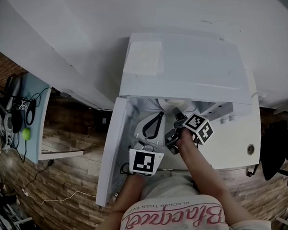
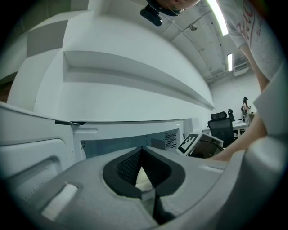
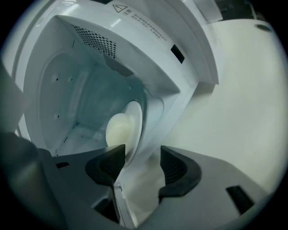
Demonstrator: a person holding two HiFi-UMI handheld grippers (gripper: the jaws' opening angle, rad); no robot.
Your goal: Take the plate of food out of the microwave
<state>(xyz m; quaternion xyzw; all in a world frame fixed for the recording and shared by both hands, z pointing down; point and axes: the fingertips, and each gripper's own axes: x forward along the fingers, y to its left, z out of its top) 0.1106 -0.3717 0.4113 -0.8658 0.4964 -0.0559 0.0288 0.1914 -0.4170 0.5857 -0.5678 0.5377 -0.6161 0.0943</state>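
The microwave (image 1: pixel 189 63) is a smooth white box on a white worktop (image 1: pixel 237 151), its door (image 1: pixel 114 151) swung wide to the left. Its glossy cavity has a perforated vent patch on one wall. Inside sits a round white plate (image 3: pixel 136 128) carrying a pale, smooth, domed lump of food (image 3: pixel 118 130). The right tool (image 3: pixel 139 158) reaches into the opening on an extended bare forearm, its ribbed black pads standing apart. The plate's near rim lies between them, close to one pad, with neither pressing on it. The left tool (image 2: pixel 143 150) sits at the door side of the opening. Its curved black pads meet at the tips; a pale sliver shows through the gap below, too little to identify.
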